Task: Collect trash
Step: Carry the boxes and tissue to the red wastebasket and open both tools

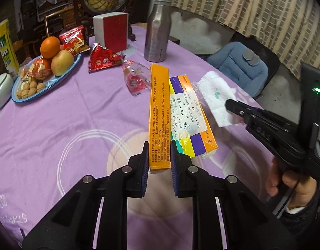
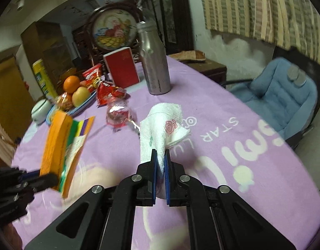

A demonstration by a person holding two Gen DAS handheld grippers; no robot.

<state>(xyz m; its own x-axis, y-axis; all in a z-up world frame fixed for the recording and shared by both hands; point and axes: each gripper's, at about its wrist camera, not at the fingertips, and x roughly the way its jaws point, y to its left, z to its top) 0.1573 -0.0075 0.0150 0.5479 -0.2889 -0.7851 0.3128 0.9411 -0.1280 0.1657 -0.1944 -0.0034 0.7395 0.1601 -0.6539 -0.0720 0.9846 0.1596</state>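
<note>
My left gripper (image 1: pixel 159 158) is shut on an orange medicine box (image 1: pixel 160 112) with a white label and holds it above the purple tablecloth; the box also shows in the right wrist view (image 2: pixel 62 143) at the left. My right gripper (image 2: pixel 160 158) is shut on a crumpled white paper tissue (image 2: pixel 160 125) and holds it above the cloth; the tissue shows in the left wrist view (image 1: pixel 216 95) at the right. A clear and red candy wrapper (image 1: pixel 135 79) and a red snack wrapper (image 1: pixel 103 59) lie on the table beyond.
A steel bottle (image 1: pixel 158 31) and a red and white box (image 1: pixel 112 30) stand at the back. A blue plate (image 1: pixel 47 82) with fruit and walnuts sits at the left, by a white bowl (image 1: pixel 1 89). A blue cushioned chair (image 2: pixel 280 100) is right of the table.
</note>
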